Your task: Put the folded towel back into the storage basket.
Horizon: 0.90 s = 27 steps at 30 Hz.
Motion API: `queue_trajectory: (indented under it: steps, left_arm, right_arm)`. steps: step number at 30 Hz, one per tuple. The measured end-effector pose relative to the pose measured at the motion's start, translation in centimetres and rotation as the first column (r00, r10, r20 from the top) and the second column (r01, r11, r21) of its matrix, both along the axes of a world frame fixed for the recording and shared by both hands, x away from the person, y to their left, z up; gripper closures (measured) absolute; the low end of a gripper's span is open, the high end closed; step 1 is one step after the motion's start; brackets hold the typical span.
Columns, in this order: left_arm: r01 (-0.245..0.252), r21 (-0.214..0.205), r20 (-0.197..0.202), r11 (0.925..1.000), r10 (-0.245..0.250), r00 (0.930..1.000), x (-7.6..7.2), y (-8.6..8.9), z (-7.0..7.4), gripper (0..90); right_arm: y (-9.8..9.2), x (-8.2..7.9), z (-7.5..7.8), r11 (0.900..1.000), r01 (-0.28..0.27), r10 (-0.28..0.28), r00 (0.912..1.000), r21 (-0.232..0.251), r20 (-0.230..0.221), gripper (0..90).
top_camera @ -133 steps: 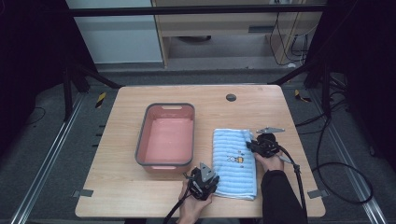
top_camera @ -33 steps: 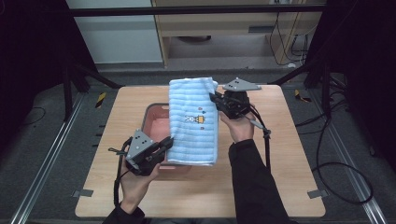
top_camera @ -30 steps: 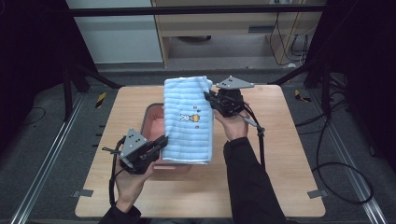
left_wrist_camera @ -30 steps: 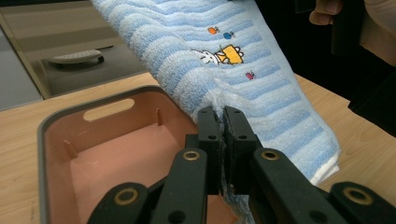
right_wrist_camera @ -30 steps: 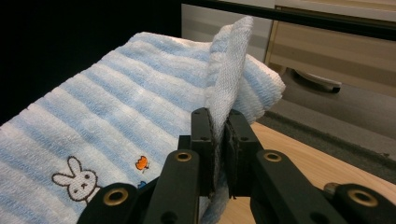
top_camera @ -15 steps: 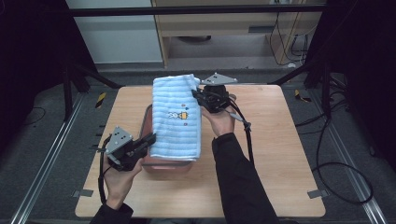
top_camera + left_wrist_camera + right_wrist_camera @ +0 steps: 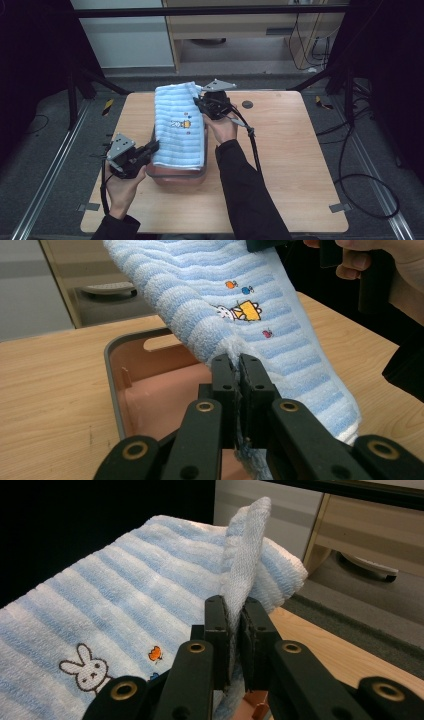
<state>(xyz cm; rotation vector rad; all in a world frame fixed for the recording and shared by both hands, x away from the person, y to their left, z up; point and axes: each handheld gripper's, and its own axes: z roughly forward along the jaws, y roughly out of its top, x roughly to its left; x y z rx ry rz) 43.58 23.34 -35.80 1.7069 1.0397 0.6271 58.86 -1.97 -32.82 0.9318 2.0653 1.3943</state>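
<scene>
Hand-held gripper pair, left (image 7: pixel 150 148) and right (image 7: pixel 200 104): both clamping towel (image 7: pixel 177 127) corners | I'm holding it stretched above pink basin (image 7: pixel 177 176) | lowering inside remaining

Both tongs are black. The left tongs (image 7: pixel 152 146) and right tongs (image 7: pixel 199 104) each carry a grey three-cornered plate and a black cable. Brass-ringed screws stud their linkages; the sleeves are dark.
</scene>
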Motion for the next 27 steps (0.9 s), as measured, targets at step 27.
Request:
queue_trajectory:
  steps: [27]
  left_arm:
    - [-0.019,0.119,-0.111,0.9927,0.032,0.9932,2.1,-0.7,-4.9,86.3]
  right_arm:
    - [1.2,1.8,-6.0,0.9986,-0.002,-0.002,0.9970,-0.053,-0.077,83.7]
